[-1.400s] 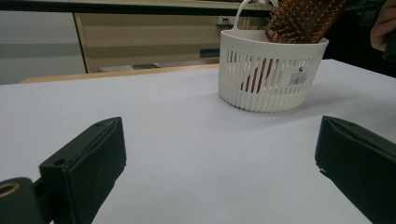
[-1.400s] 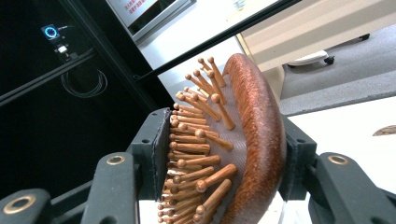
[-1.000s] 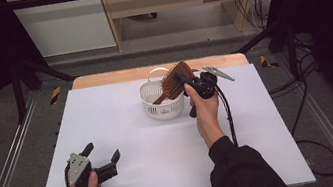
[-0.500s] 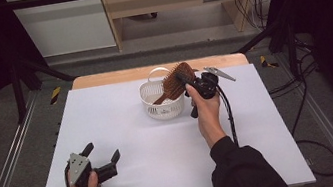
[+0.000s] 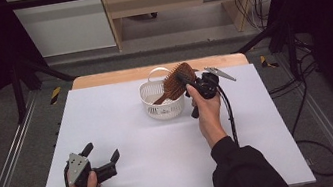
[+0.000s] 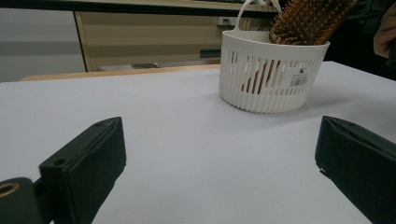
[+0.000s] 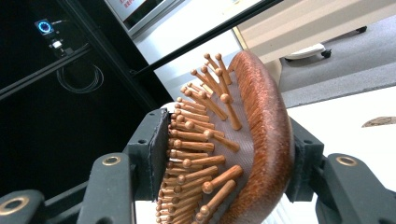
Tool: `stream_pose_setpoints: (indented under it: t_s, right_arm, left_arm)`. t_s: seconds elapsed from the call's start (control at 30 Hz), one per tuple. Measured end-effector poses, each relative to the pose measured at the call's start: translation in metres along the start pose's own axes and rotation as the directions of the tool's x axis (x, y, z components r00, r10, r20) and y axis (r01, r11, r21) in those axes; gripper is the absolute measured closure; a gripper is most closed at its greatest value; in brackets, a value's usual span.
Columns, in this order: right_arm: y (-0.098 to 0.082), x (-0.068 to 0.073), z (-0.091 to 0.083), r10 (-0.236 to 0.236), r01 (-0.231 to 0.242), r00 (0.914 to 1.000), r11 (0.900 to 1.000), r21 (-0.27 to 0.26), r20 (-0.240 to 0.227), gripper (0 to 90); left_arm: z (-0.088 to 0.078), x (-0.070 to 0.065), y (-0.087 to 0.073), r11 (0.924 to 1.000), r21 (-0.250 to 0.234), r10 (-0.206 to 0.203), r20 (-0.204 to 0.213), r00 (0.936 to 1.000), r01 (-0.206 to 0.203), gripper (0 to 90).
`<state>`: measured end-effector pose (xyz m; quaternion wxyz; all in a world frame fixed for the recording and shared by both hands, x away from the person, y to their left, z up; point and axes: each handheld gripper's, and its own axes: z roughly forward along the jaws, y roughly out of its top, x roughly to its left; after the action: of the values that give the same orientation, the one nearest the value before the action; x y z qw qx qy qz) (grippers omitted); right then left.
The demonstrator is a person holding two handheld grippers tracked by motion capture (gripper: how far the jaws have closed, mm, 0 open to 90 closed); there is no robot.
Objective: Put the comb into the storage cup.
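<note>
Looking from the high view, the right gripper (image 5: 192, 85) clamps the brush (image 5: 176, 83), which leans in the basket (image 5: 162, 105) toward 2 o'clock. At 7 o'clock, the left gripper (image 5: 100, 158) is open. Its own view shows the basket (image 6: 271, 74) at 1 o'clock. The right gripper view shows pads pressing the brush (image 7: 243, 149).

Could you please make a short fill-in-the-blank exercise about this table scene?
1. The right claw grips the head of a wooden ____.
2. The handle of that tool points down into a white ____.
3. The left claw is ____, with nothing between its jaws.
4. The basket stands on a ____ table.

Missing words: hairbrush; basket; open; white
</note>
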<state>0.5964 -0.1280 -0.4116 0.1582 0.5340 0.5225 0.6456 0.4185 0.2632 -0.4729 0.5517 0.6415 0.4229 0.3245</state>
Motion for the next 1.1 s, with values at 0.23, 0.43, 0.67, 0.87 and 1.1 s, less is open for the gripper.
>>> stream_pose_setpoints:
  t_s: [0.23, 0.43, 0.67, 0.87, 1.1]
  right_arm:
    - [0.0, -0.0021, 0.0003, -0.002, 0.002, 0.9999, 1.0, 0.007, 0.012, 41.1]
    - [0.001, -0.0029, -0.0002, -0.018, 0.018, 0.9997, 1.0, 0.012, 0.014, 40.0]
    - [0.0008, -0.0048, -0.0007, -0.015, 0.014, 0.9996, 1.0, 0.02, 0.025, 38.0]
    - [0.0008, -0.0052, -0.0005, -0.016, 0.015, 0.9994, 1.0, 0.025, 0.031, 37.2]
    - [0.0006, -0.0076, -0.0004, -0.02, 0.019, 0.999, 0.999, 0.033, 0.04, 36.6]
  left_arm:
    - [-0.0001, 0.0003, 0.0, 1.0, -0.001, -0.001, -0.001, 1.0, 0.001, 2.0]
    - [0.0001, -0.0001, 0.0, 1.0, 0.001, 0.001, 0.001, 1.0, -0.001, 2.0]
    - [0.0003, -0.0002, -0.0001, 1.0, 0.002, 0.002, 0.001, 1.0, -0.002, 2.0]
    - [0.0002, -0.0002, 0.0, 1.0, 0.002, 0.003, 0.001, 1.0, -0.003, 2.0]
    - [0.0002, -0.0001, -0.0001, 1.0, 0.0, 0.0, -0.001, 1.0, 0.0, 2.0]
